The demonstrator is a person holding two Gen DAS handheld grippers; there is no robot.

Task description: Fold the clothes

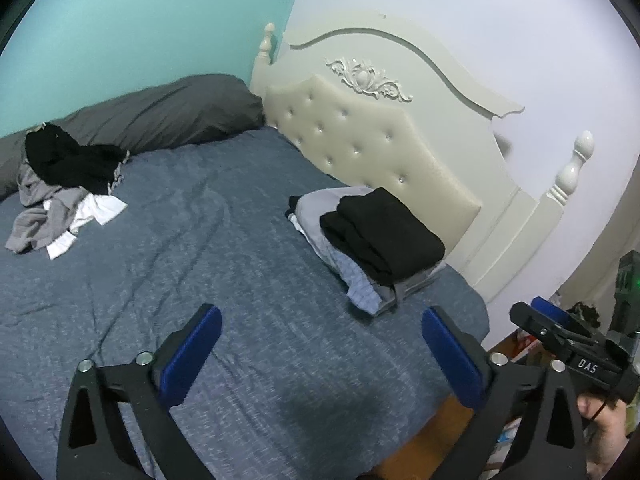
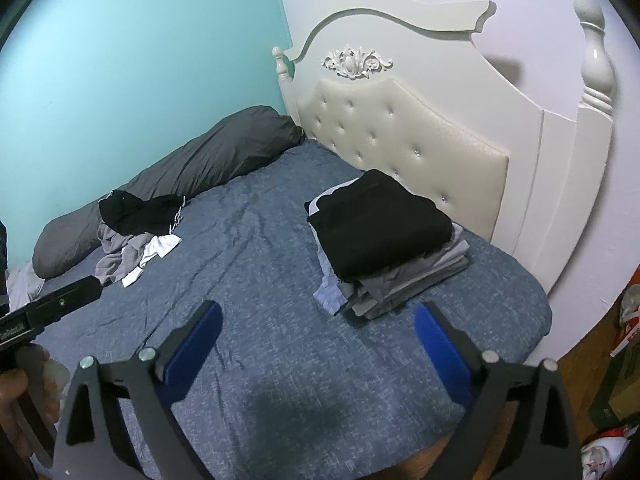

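Bed [image 1: 240, 240]: covered with a blue speckled sheet, a little wrinkled; it carries all the clothes.
Headboard [image 1: 372, 140]: cream, tufted, with a carved ornament on top.
Pillow [image 1: 160, 112]: long, dark grey, lying along the turquoise wall.
Folded stack [image 2: 384, 240]: neat pile near the headboard, a black garment on top, grey and light blue pieces under it.
Unfolded pile [image 1: 68, 184]: black, grey and white clothes, crumpled, beside the pillow, well apart from the stack.
Left claw [image 1: 320, 356]: spread wide, holding nothing, above the bare sheet.
Right claw [image 2: 318, 354]: spread wide too, empty, not touching the stack.
Writing: "DAS" in white letters on the right claw's body, seen in the left wrist view.
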